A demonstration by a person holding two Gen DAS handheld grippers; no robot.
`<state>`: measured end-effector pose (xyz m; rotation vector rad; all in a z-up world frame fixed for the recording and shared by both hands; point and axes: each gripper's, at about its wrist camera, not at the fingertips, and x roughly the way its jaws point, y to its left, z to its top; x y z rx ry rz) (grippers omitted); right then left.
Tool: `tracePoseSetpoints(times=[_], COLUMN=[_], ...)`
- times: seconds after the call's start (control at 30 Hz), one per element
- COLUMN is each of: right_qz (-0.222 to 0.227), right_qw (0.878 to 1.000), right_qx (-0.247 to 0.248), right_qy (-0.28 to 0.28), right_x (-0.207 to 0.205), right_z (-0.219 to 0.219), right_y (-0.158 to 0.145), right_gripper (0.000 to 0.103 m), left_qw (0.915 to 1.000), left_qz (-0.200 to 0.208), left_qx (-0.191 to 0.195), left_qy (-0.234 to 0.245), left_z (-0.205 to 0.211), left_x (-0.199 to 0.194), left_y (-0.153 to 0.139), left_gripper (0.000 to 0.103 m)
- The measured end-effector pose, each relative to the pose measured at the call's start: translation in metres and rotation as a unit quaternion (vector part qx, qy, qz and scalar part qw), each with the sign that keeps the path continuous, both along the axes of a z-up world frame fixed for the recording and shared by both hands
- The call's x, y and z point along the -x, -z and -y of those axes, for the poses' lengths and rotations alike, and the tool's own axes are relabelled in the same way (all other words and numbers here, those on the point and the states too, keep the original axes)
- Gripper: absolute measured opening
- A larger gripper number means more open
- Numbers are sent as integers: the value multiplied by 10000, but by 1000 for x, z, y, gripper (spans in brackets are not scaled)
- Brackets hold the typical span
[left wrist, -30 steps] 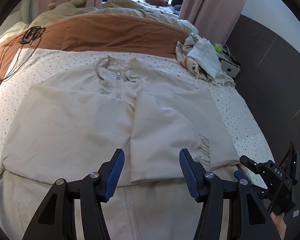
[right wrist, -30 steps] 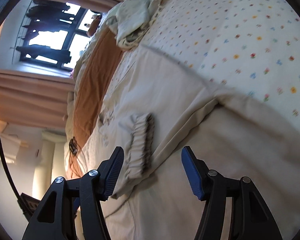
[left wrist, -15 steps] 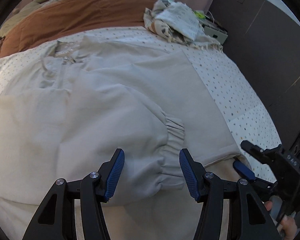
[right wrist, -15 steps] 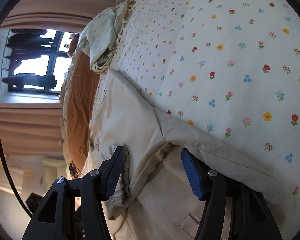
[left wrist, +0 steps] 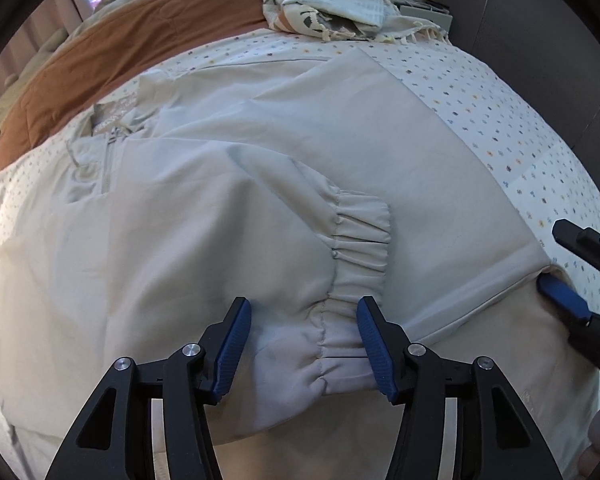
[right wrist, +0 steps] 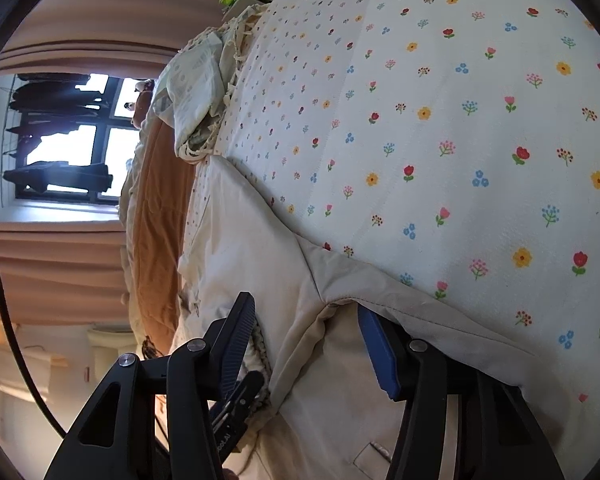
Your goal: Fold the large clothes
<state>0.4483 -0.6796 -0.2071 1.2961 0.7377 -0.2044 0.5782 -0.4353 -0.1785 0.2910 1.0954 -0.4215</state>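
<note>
At six o'clock, your left gripper (left wrist: 304, 344) stands apart astride the cuff (left wrist: 356, 248), unclamped. Your right gripper (right wrist: 306, 344) is closing on the jacket (right wrist: 256, 264) edge; pinch one layer and the fold skews.

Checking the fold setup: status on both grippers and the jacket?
Left gripper open, fingers astride the gathered cuff. Right gripper closing, folded side edge between its fingers. Beige jacket flat on the bed, sleeves folded in. Nothing in the way.

Both wrist views close, sharing the jacket (left wrist: 300, 152)
</note>
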Motion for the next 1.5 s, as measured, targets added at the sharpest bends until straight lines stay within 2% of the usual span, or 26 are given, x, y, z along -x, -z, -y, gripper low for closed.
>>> tracePoseSetpoints(times=[0.13,0.3,0.4,0.47,0.6,0.67,0.73,0.93,1.03,1.1,1.17,1.23,1.3,1.33,1.37,1.5], right_qz=[-34,-70,-90,-81,-78,-66,-56,-20,-33,-21,-10,-1,-3,-8,-15,33], right_qw=[10000,9999,9998,9999,9999,9999,9999,9999,9999,9999,9998,9998,9997,9998,9998,9997], right_qx=[58,157,188,146,64,52,49,-79,-102,-147,-188,-219,-224,-213,-199,-200], right_qy=[22,-1,-6,2,81,97,105,122,91,80,76,45,25,18,13,-99], right_x=[-1,-4,-4,-4,0,1,1,2,0,-1,-1,-3,-4,-5,-5,-10], right_z=[-2,-6,-8,-10,-10,-9,-8,-4,-3,-4,-3,-4,-6,-6,-8,-13], right_y=[-1,-2,-3,-2,0,0,1,5,5,5,5,5,5,5,5,4], right_gripper=[55,55,55,55,55,55,55,55,55,55,55,55,55,55,55,55], left_qw=[9990,9951,9897,9872,9898,9912,9922,9950,9970,9978,9985,9991,9997,9997,9997,9983], left_qz=[169,164,75,47,126,113,76,-98,-102,-195,-225,-101,6,19,35,55], left_qx=[-181,-189,164,441,778,901,982,942,768,629,468,408,253,246,259,520], left_qy=[-381,-953,-1417,-1530,-1190,-962,-766,-316,-86,-42,-195,-79,30,27,-12,-255], left_z=[-37,-103,-139,-145,-120,-105,-84,-23,0,7,6,6,6,4,1,-26], left_x=[-8,-19,-24,-27,-24,-18,-15,-7,-3,-4,-7,-5,-1,-1,-2,-8], left_y=[-9,-14,-23,-30,-47,-52,-52,-38,-23,-9,6,9,8,5,1,-19], left_gripper=[50,49,49,49,52,69,81,81,81,79,66,64,53,38,35,33])
